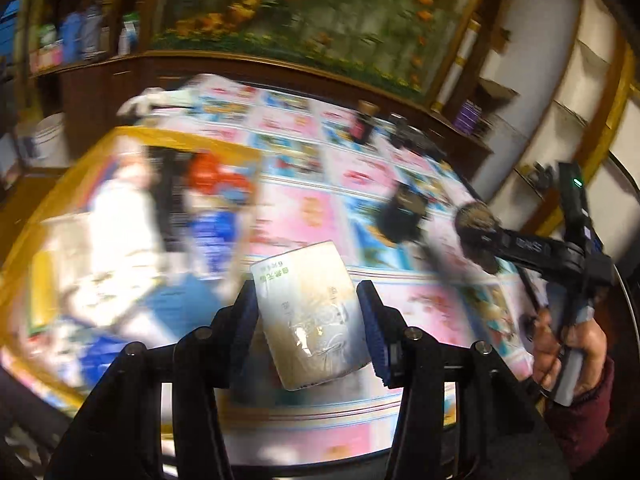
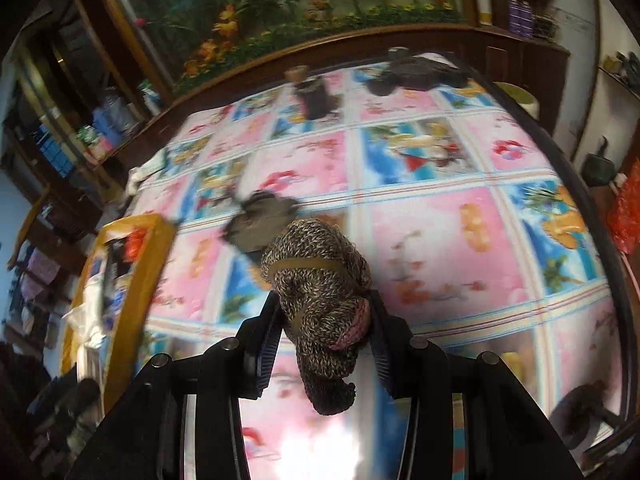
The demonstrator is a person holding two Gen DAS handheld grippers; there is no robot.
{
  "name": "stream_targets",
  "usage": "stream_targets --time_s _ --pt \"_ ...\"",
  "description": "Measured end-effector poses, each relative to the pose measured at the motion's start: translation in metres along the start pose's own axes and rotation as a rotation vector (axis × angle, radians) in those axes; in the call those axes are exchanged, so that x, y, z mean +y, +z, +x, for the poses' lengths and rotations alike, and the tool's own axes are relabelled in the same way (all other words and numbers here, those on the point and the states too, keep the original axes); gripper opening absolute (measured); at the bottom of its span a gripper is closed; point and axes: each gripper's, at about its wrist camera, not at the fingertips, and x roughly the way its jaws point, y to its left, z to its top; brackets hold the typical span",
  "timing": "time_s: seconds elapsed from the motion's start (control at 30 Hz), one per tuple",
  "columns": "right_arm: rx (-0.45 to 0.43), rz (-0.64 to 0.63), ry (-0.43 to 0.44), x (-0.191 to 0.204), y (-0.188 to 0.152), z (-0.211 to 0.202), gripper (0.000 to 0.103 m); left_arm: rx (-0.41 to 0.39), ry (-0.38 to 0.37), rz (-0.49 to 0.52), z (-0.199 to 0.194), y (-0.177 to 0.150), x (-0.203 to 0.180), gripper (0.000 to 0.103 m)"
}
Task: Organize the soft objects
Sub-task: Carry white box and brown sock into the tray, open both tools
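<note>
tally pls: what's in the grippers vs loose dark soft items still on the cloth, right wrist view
Held tissue packs: 1
Held knit bundles: 1
Loose dark items on the cloth: 3, at and
Total: 5

Left gripper point(image 1: 308, 320) angled downward, jaws closed on a wrapped tissue pack point(image 1: 310, 316) — pads pressing both sides. Right gripper point(image 2: 324, 336) likewise angled down, clamped on a knitted sock bundle point(image 2: 320, 312). Right hand point(image 1: 572, 356), in a maroon sleeve, grasps its handle.
</note>
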Motion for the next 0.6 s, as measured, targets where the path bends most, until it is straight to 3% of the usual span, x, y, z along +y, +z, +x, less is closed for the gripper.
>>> stream_targets --time_s 0.27,0.43,0.6 --pt "0.079 -0.159 0.208 0.094 -0.016 0.012 0.04 -0.061 0.196 -0.137 -0.026 0.005 0.102 0.048" --pt "0.115 -0.271 0.295 0.154 -0.026 0.021 0.04 -0.078 0.293 -0.104 -0.018 0.021 0.131 0.048" --pt "0.191 -0.357 0.373 0.201 -0.049 0.037 0.04 -0.044 0.351 -0.08 0.012 0.033 0.15 0.048"
